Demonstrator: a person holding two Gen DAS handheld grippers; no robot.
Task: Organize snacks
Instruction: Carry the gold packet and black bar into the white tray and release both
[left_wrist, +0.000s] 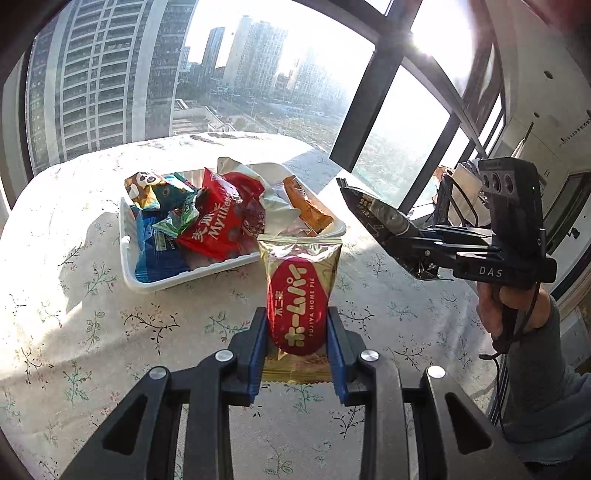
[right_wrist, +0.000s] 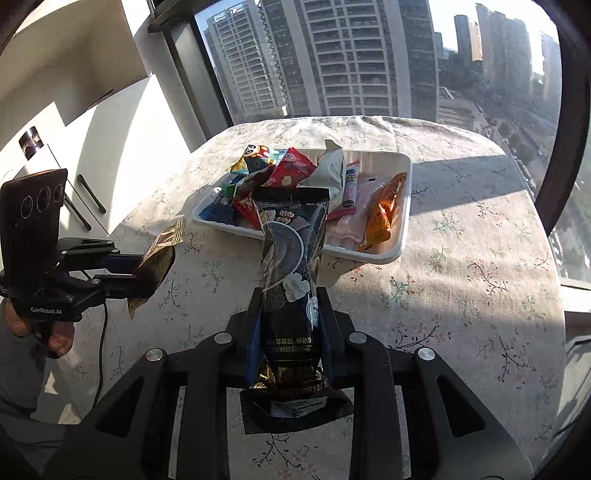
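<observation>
My left gripper (left_wrist: 297, 325) is shut on a gold and red Home Pie packet (left_wrist: 299, 291) and holds it above the table, just in front of the white tray (left_wrist: 147, 284). It also shows in the right wrist view (right_wrist: 157, 258). My right gripper (right_wrist: 290, 314) is shut on a black sesame snack packet (right_wrist: 291, 251), held above the table in front of the tray (right_wrist: 400, 236). That packet shows at the right in the left wrist view (left_wrist: 384, 221). The tray holds several snack packets, among them a red one (left_wrist: 218, 229) and an orange one (right_wrist: 382, 214).
The round table (right_wrist: 461, 295) has a floral cloth and stands against large windows (left_wrist: 399, 122). White cabinets (right_wrist: 92, 140) stand to the left of the table. The table's right edge (right_wrist: 561, 295) drops off near the window sill.
</observation>
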